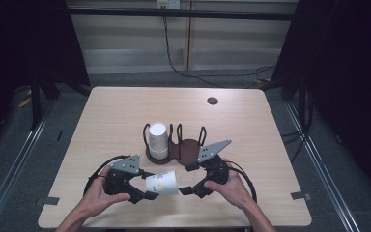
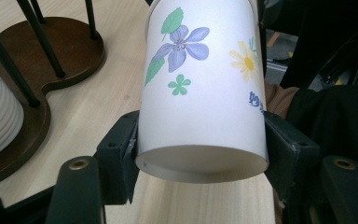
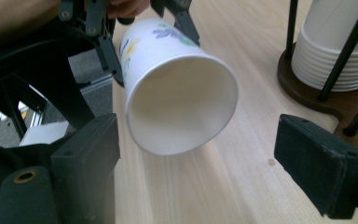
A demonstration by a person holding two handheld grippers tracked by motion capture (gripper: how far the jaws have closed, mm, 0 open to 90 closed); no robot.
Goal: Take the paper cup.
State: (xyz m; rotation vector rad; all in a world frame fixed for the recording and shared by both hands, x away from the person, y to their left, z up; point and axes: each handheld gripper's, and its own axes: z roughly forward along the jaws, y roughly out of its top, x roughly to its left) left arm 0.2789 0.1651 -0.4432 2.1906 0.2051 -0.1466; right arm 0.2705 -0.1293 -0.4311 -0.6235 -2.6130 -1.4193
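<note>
Low in the high view, the left gripper (image 1: pixel 147 189) clamps a flowered cup (image 1: pixel 162 183) on its side near the base, just above the table (image 1: pixel 116 111). The right gripper (image 1: pixel 186 189) stands open, its jaws facing the cup's mouth, seemingly not touching. The rack (image 1: pixel 186 151) sits close behind; bare tabletop stretches toward the far edge.

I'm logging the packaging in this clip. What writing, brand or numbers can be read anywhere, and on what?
Flowered paper cup, held in the left claw: a bit of blue print at its right edge, cut off by the curve of the cup, not readable.
Stack of white cups in the wooden holder: no print seen.
No other text visible.
</note>
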